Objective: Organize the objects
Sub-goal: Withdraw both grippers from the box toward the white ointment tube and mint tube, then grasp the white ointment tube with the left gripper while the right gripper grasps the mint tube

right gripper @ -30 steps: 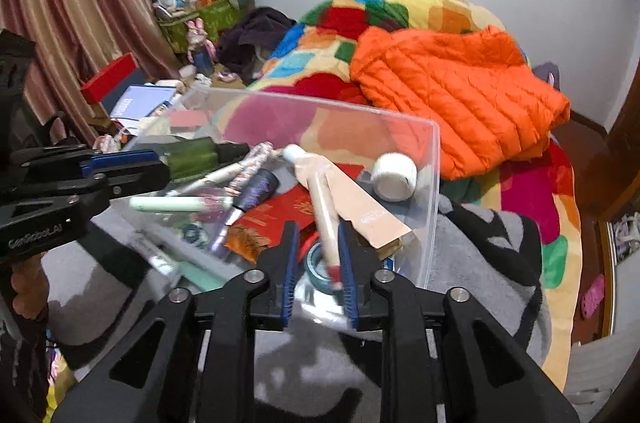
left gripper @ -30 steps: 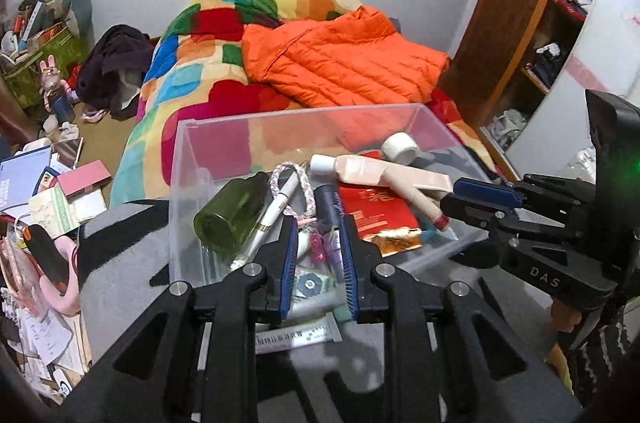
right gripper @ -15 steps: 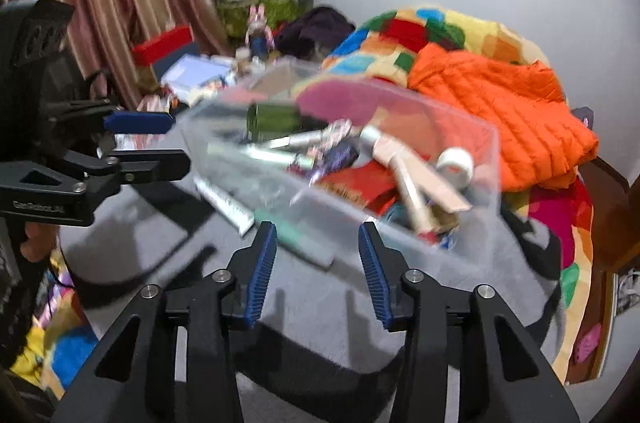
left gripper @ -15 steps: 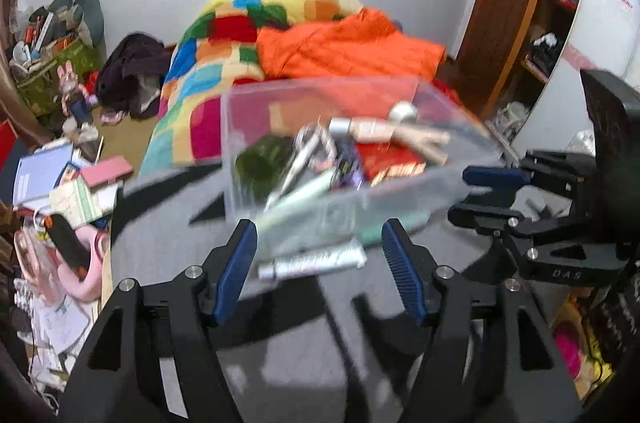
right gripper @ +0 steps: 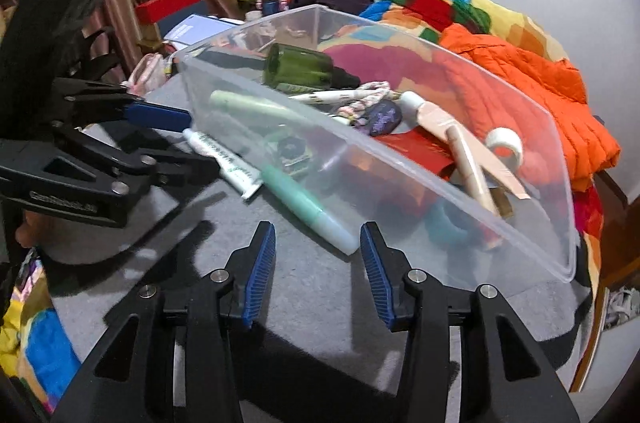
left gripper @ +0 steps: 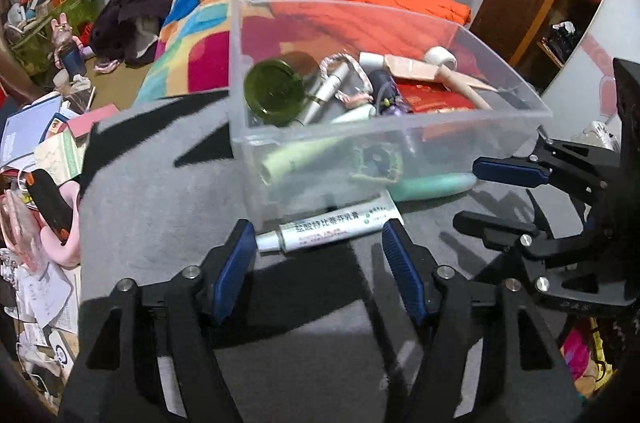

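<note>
Left gripper (left gripper: 318,251): jaws released, holding nothing; white ointment tube (left gripper: 328,227) lies on the grey cloth (left gripper: 160,215) at 12 o'clock, just beside the clear bin (left gripper: 400,139); right gripper (right gripper: 318,259): jaws released, empty; mint-green pen (right gripper: 308,207) at 12 o'clock, against the bin wall.

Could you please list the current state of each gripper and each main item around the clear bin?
left gripper: open, empty.
right gripper: open, empty.
clear bin: lidless, upright, holding items.
white ointment tube: capped, lying outside against the bin.
mint-green pen: lying outside beside the bin.
green bottle: on its side inside.
</note>
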